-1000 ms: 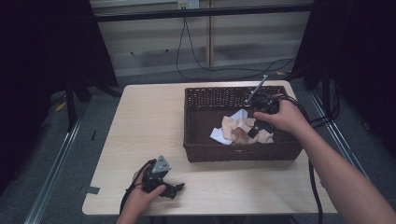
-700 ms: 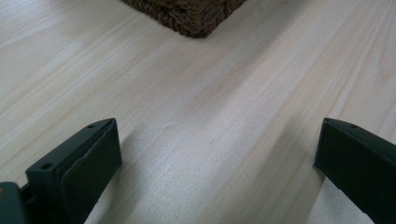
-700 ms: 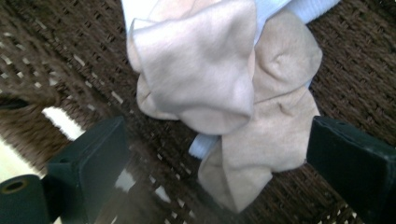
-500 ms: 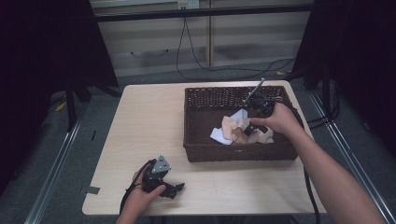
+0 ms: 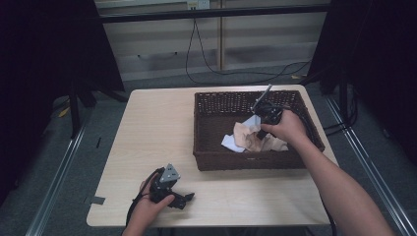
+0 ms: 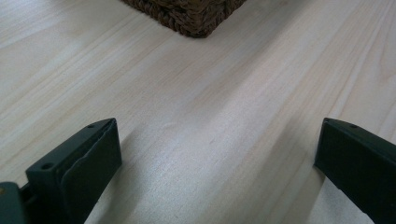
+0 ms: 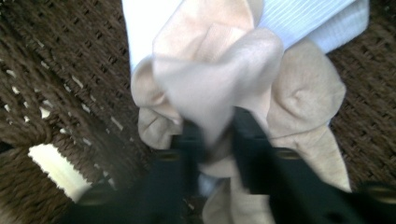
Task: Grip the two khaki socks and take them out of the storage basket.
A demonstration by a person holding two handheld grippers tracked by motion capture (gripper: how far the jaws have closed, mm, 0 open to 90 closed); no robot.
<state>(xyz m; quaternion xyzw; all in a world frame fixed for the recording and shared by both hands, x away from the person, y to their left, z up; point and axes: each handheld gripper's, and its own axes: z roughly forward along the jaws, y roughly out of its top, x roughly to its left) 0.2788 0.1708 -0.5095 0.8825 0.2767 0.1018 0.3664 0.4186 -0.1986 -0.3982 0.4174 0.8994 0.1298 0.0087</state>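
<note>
Fabric is being pinched inside a dark woven basket [image 5: 206, 128], seen from the high view. The right gripper [image 5: 259, 132] is being held low over a crumpled beige cloth [image 5: 246, 137], with a white cloth [image 5: 230, 143] lying just beside and partly under it. The left gripper [image 5: 183, 199] is being rested on the pale wooden table [image 5: 147, 128], well apart from the basket, with a grey three-cornered plate on top.

From the left gripper view, the left gripper [image 6: 215, 158] is being held wide open with nothing between its black jaws. Bare wood grain is lying ahead of them, and a corner of the basket [image 6: 196, 18] is showing farther ahead.

From the right gripper view, the right gripper [image 7: 218, 135] is being closed almost fully on a raised fold of the beige cloth [image 7: 215, 79]. The cloth looks thin, smooth and slightly glossy, bunched in soft rounded folds. Behind it, a white cloth [image 7: 299, 18] with a fine ribbed weave is lying against the rough basket floor [image 7: 60, 60]. The beige cloth is judged light and limp, likely to slip and to drape when lifted; a thick bunched fold is judged the surest place to be gripped.
</note>
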